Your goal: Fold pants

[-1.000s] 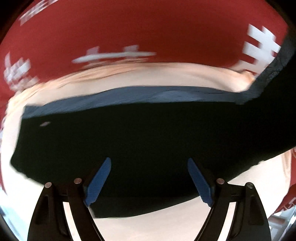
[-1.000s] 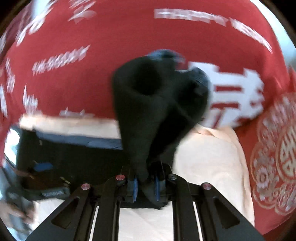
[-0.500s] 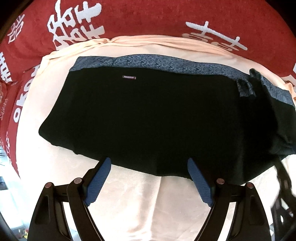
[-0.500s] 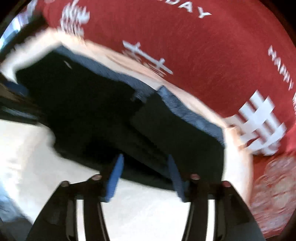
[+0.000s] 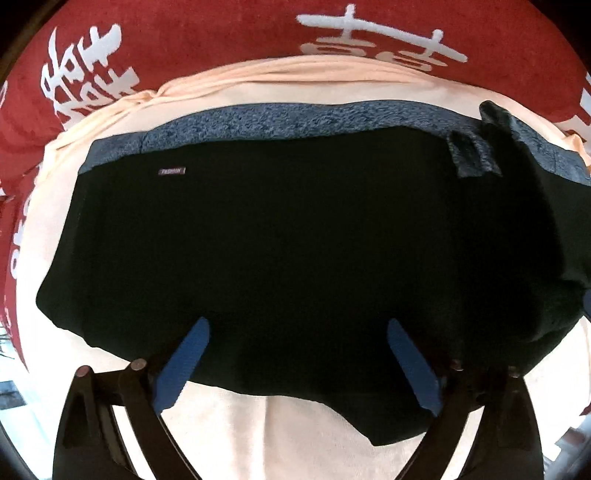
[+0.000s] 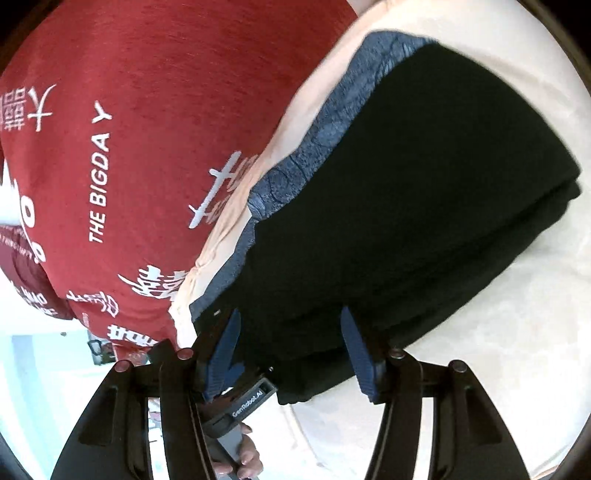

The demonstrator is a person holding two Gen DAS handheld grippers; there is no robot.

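The pants lay folded into a broad dark slab on the cream cloth that covered the bed, with the red blanket and its white lettering beyond the pants on the far side. Along the far edge of the pants ran a strip of blue-grey lining, and toward the right end of that edge a small flap was turned back and sat untidily. In the right wrist view the pants showed at least two stacked layers at their near corner, so I judged that one fold was already laid down and that the step in hand was the pause between folds, with both tools free.

The left tool hovered over the near edge of the pants with its blue pads spread wide, gripping nothing; whether the pads brushed the fabric I could not tell. The right tool stood over the pants' near corner, likewise spread wide and empty. Below it a person's hand held the grey grip of the other tool.

The next move, as I judged it, called for pinching an end of the pants and carrying it across, after flattening that flap.
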